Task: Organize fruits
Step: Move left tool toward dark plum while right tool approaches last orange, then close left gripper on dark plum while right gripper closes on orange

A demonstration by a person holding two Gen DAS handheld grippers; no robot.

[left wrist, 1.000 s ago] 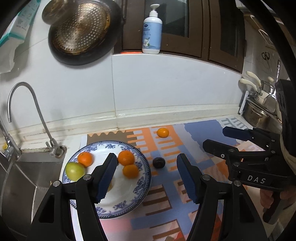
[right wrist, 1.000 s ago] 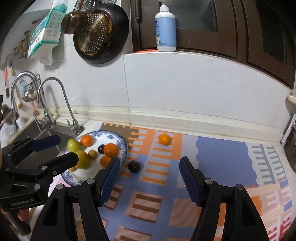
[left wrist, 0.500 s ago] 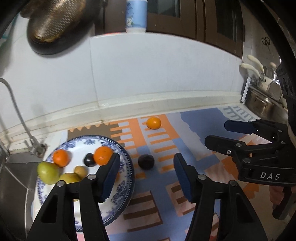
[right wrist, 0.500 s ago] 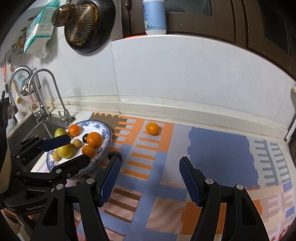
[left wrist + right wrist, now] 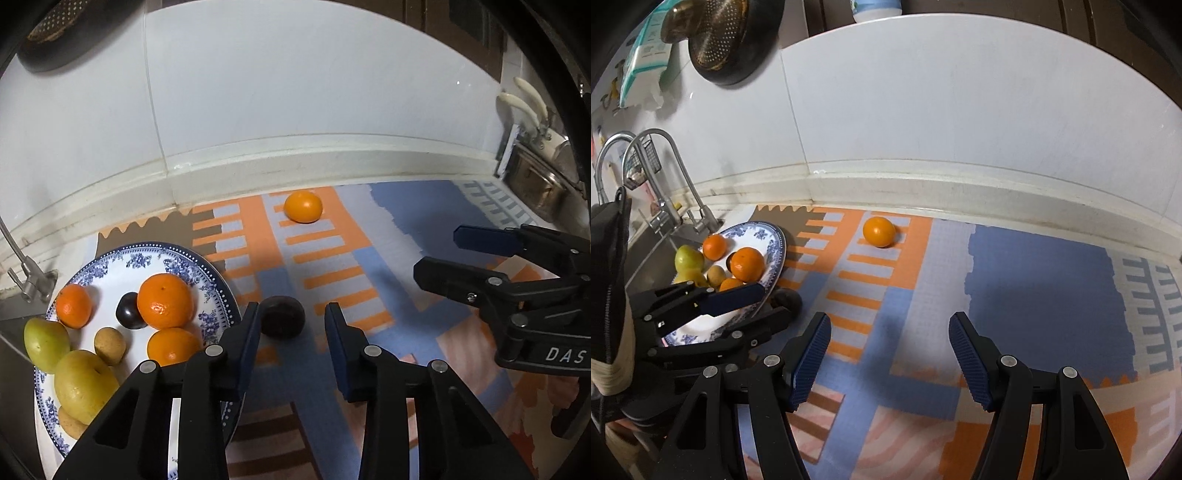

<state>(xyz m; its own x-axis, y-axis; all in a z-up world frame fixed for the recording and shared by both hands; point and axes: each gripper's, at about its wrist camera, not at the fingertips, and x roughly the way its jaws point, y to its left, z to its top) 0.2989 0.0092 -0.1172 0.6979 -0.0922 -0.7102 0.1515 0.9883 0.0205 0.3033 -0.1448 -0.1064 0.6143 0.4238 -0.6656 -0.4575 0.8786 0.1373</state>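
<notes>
Blue-patterned plate (image 5: pixel 177 258) at left, holding oranges, pears and a plum; just beside its rim, the dark plum (image 5: pixel 282 315) lies on the mat between the left gripper (image 5: pixel 290 325) jaws, which have just been narrowing but are not yet pressing it. A skewed squeeze could roll it away. Right gripper (image 5: pixel 890 350): jaws apart, empty. Only the right-wrist view shows the taps (image 5: pixel 661 177); the loose orange (image 5: pixel 879 231) lies far back.

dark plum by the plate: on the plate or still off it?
Off. The dark plum sits on the mat just outside the plate rim, ahead of the left gripper.
</notes>
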